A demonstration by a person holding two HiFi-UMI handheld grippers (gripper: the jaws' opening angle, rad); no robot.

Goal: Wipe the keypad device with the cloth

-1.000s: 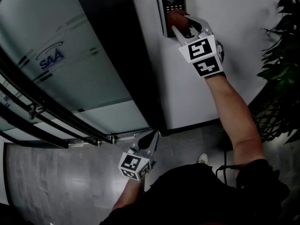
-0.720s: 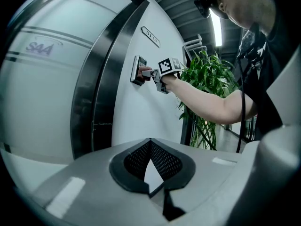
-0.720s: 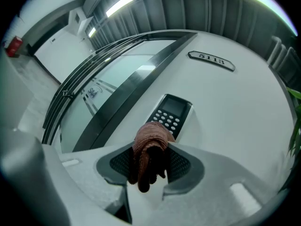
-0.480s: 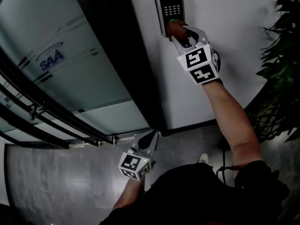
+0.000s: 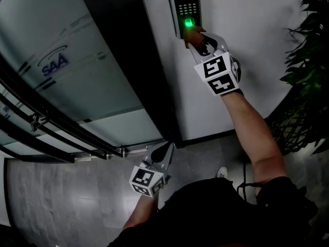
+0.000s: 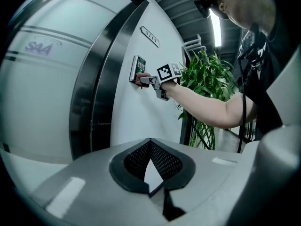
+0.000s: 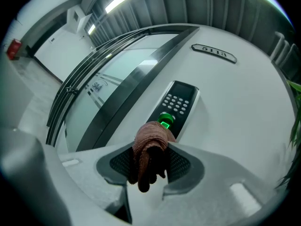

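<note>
Fingers (image 7: 179,164) of the right gripper (image 5: 199,36): clamped on the bunched brown cloth (image 5: 192,33), now slid down to the lower end of the black wall-mounted keypad device (image 5: 184,6), baring a green-glowing sensor (image 5: 188,22) covered a second ago. Right forearm (image 5: 252,122) stretched out straight to the white wall (image 5: 247,14), cloth pressed just beneath the sensor. Left gripper (image 5: 165,151) unmoved, held low close to the body above the grey floor (image 5: 61,199), fingers together on nothing.
</note>
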